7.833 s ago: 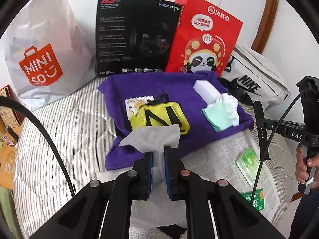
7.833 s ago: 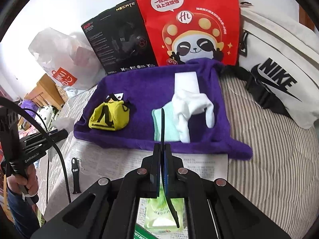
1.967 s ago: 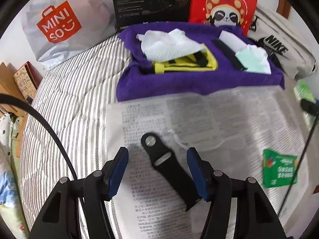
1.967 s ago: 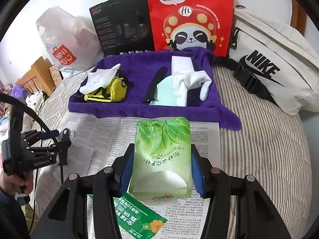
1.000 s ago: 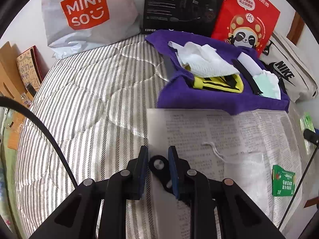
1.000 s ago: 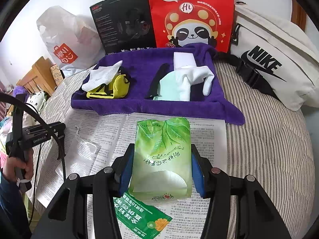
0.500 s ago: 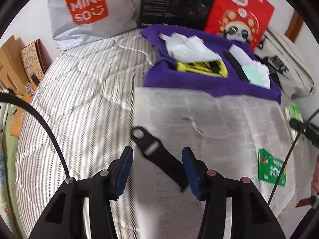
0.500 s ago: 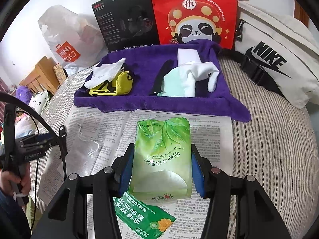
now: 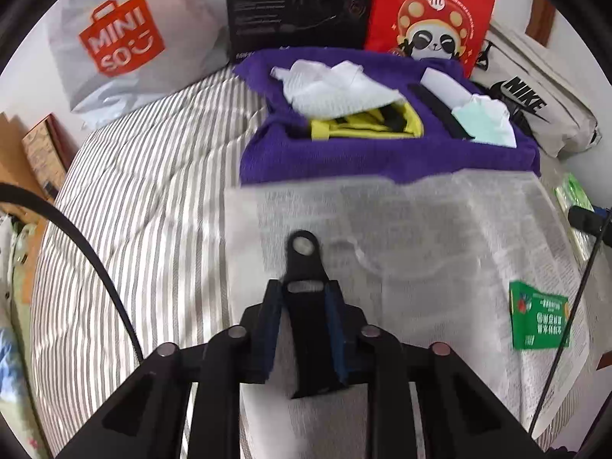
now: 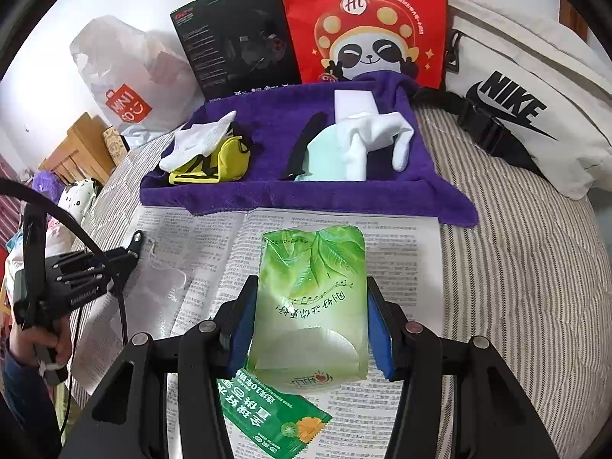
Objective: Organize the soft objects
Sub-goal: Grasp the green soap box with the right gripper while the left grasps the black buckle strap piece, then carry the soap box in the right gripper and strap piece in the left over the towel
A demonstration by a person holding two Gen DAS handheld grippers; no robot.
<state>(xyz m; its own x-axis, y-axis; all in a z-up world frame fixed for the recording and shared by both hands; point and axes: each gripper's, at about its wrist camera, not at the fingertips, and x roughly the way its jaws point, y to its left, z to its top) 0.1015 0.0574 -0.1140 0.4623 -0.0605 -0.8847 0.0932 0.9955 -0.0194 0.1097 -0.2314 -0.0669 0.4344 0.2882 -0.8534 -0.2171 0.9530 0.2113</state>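
On a striped bed: one purple towel point(image 10: 344, 195), two black straps point(image 9: 306, 306) point(image 10: 304, 145), one yellow pouch point(image 10: 225, 160), one white tissue point(image 10: 199, 139), one mint cloth point(image 10: 325, 158), one white sock point(image 10: 378, 134), one white block point(image 10: 354, 103). One green tissue pack point(image 10: 311, 306) and one green sachet point(image 10: 275, 419) lie on one newspaper point(image 10: 397, 252). Behind: one Miniso bag point(image 9: 122, 38), one black box point(image 10: 233, 42), one red panda bag point(image 10: 363, 19), one Nike bag point(image 10: 528, 88).
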